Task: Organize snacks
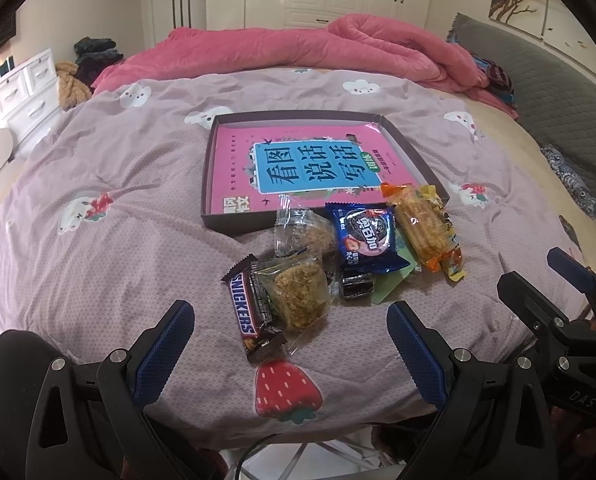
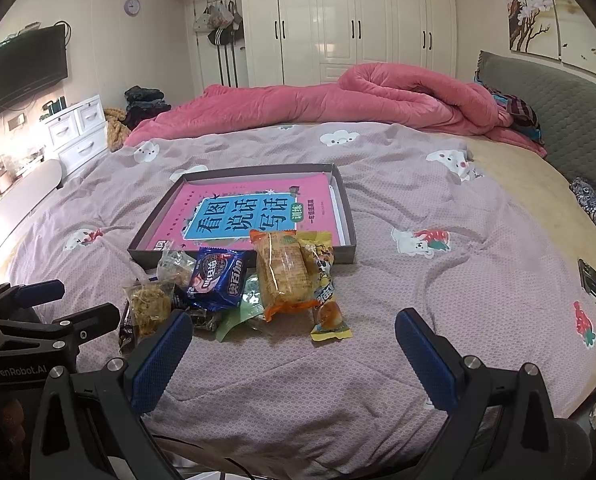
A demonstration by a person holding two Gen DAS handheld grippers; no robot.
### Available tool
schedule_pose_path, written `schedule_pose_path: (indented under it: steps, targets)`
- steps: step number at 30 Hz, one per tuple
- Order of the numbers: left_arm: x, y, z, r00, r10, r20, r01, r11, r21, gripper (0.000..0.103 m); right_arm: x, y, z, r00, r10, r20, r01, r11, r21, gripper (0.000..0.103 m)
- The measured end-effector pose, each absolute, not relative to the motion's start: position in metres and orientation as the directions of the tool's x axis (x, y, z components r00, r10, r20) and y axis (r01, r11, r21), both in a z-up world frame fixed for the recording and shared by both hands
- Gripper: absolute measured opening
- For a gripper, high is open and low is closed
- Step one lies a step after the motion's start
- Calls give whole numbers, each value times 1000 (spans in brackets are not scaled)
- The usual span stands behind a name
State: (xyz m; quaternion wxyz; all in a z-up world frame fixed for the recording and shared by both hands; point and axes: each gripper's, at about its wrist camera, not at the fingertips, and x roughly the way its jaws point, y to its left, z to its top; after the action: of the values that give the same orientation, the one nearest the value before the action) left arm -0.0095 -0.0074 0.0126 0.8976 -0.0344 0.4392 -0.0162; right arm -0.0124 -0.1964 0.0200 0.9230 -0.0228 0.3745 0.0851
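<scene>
- the snacks lie in a loose heap on the purple bedspread (image 1: 98, 168), straight ahead of both pairs of fingers and touching none of them.
- nearest the left gripper (image 1: 290, 344), just beyond its fingertips and between them, lies the snickers bar (image 1: 250, 308), with a clear-wrapped crumbly cake (image 1: 298, 296) touching its right side.
- a second clear-wrapped cake (image 1: 304, 232) sits farther ahead, its top edge at the front wall of the box.
- the blue cookie pack (image 1: 368, 238) leans beside it, a small dark candy (image 1: 356, 286) and a green packet (image 1: 394, 280) peeking out below.
- the orange cracker pack (image 1: 420, 226) and a yellow packet (image 1: 452, 258) lie to the right of the blue pack, ahead of the left gripper's right finger.
- from the right wrist the same heap sits ahead and toward the left finger of the right gripper (image 2: 294, 344); the yellow packet (image 2: 328, 296) is the piece closest to the gap between its fingers.
- beyond the heap rests the shallow dark box (image 1: 208, 184), with a pink book (image 1: 310, 160) flat inside it.
- left gripper: fingers spread wide, holding nothing, hovering over the bedspread.
- right gripper: fingers also spread wide and empty, just to the right of the left one.
- a rumpled pink quilt (image 2: 338, 100) lies well beyond the box, with white wardrobes (image 2: 358, 20) behind it.
</scene>
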Motion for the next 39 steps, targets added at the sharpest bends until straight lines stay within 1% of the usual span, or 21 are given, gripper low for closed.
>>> schedule_pose_path:
  steps: [26,33,39]
  targets:
    - [-10,-8,13,611,-61,-789,-2,997,-78,97,-13,-197,23,705,148,-694,-174,984,33,102]
    - [-8,0,7,593,-57,-803,-23,996,-88,97,-6,-201,20,694,156,-703,-162,985,59,102]
    - [-3,14,-5,551,-49,-833,-75,991,-108,97,-2,-208,16,691,158,-706,-142,986,82,102]
